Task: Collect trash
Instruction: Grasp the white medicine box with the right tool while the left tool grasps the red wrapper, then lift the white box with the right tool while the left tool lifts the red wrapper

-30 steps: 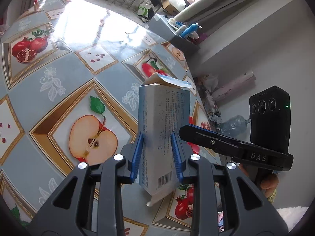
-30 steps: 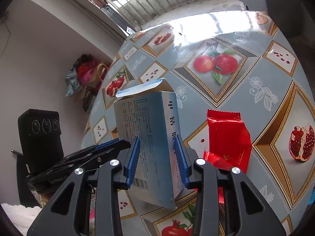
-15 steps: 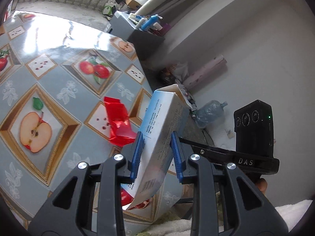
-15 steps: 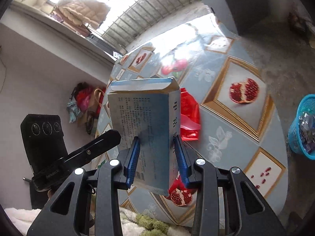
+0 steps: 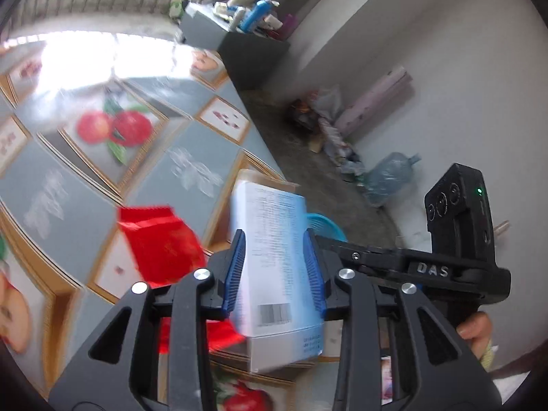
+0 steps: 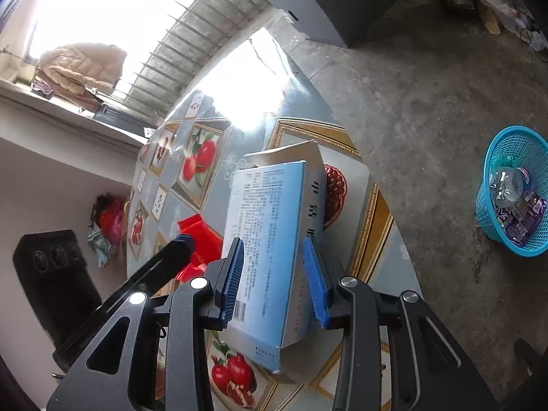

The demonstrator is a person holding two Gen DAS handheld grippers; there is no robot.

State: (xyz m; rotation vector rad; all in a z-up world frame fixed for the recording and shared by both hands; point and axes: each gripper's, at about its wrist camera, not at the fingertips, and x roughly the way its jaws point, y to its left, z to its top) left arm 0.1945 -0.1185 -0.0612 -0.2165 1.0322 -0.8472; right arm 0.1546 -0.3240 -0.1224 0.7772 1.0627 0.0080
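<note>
Box (image 6: 270, 239) run to the bin, and I've got both tools on the same carton right now. The right gripper (image 6: 274, 274) is closed partway with its blue pads clamped on the narrow sides. The left gripper (image 5: 274, 270) has the carton between its jaws too, and those jaws are opening. Its pads look to rest against the sides, though the blur makes that hard to call.

The carton hangs in the air over the corner of the table (image 6: 376, 212), flap end pointing away from me. The blue basket (image 6: 513, 191) sits on the floor well off to the right, already holding a bottle and some wrappers.

My plan is to let the left let go fully before the right swings, or the carton twists in the grip. Then I carry it past the table edge, get down low over the basket and centre it before I spread the fingers. It's light cardboard, so a drop from high up could bounce off the rim.

The red wrapper (image 5: 161, 243) on the table is next, I reckon.
</note>
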